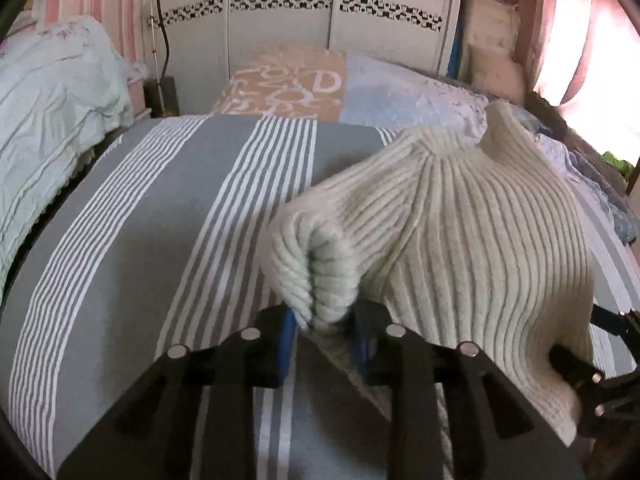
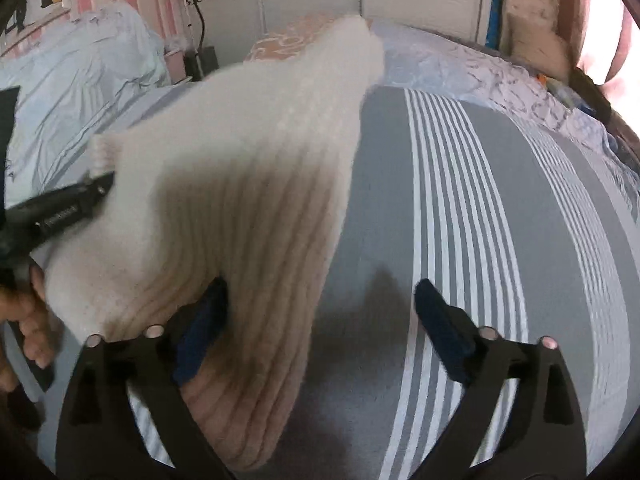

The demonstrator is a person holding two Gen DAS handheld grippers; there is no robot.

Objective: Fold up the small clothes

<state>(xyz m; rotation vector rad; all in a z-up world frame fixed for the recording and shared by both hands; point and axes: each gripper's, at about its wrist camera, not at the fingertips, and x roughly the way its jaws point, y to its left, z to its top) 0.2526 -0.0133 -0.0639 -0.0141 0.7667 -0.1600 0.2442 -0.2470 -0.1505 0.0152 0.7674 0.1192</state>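
A white ribbed turtleneck sweater (image 1: 472, 232) is held up over the grey striped bedspread (image 1: 160, 216), its collar (image 1: 504, 128) pointing away. My left gripper (image 1: 324, 332) is shut on a bunched fold of the knit, squeezed between its blue pads. In the right wrist view the sweater (image 2: 240, 184) hangs blurred across the left half, and the left gripper (image 2: 68, 208) grips its corner. My right gripper (image 2: 320, 320) stands open, fingers wide apart. The sweater's lower edge drapes over its left finger (image 2: 204, 320) and hangs partly into the gap. The right finger (image 2: 440, 328) is bare.
A hand (image 2: 28, 312) holds the left tool's handle. Pillows (image 1: 320, 80) lie at the bed's head before a white wardrobe (image 1: 320, 8). A pale blue quilt (image 1: 52, 104) is heaped on the left, beside a lamp stand (image 1: 160, 40). Pink curtains (image 1: 584, 40) hang at the right.
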